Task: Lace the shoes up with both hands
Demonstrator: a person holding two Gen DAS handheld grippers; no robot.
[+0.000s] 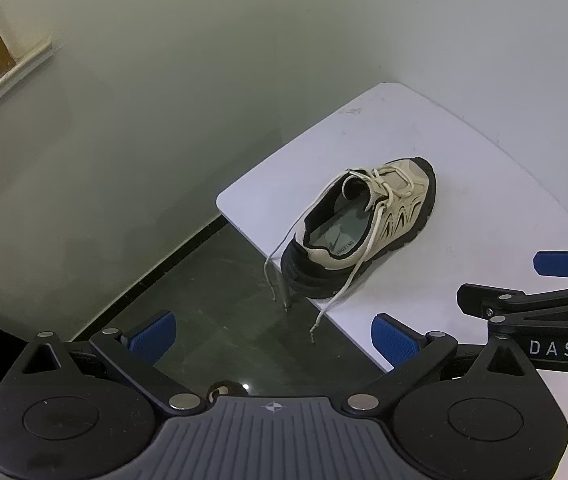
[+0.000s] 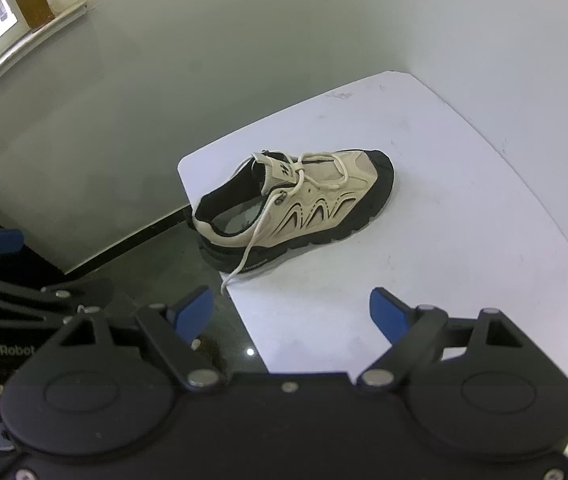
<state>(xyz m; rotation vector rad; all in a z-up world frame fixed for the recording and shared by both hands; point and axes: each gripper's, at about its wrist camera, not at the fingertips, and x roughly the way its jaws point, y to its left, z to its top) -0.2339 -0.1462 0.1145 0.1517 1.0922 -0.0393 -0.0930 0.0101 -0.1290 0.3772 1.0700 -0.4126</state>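
Both tools, left tool (image 1: 273, 338) and right tool (image 2: 291, 312), hover spread and empty near the beige-and-black lace-up shoe (image 2: 296, 208) at the white table's (image 2: 464, 240) near-left edge, where its loose cream laces (image 1: 348, 280) overhang and a clumsy tug could drag it off.

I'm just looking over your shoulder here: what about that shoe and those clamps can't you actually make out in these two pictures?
- Shoe: its far side is hidden by its own body in both views.
- Insole print: too small to read, left view.
- Far lace: absent from the right view, behind the shoe.
- Table: cut off by the picture's edge.
- Left gripper, right gripper: the holding hands are out of frame.
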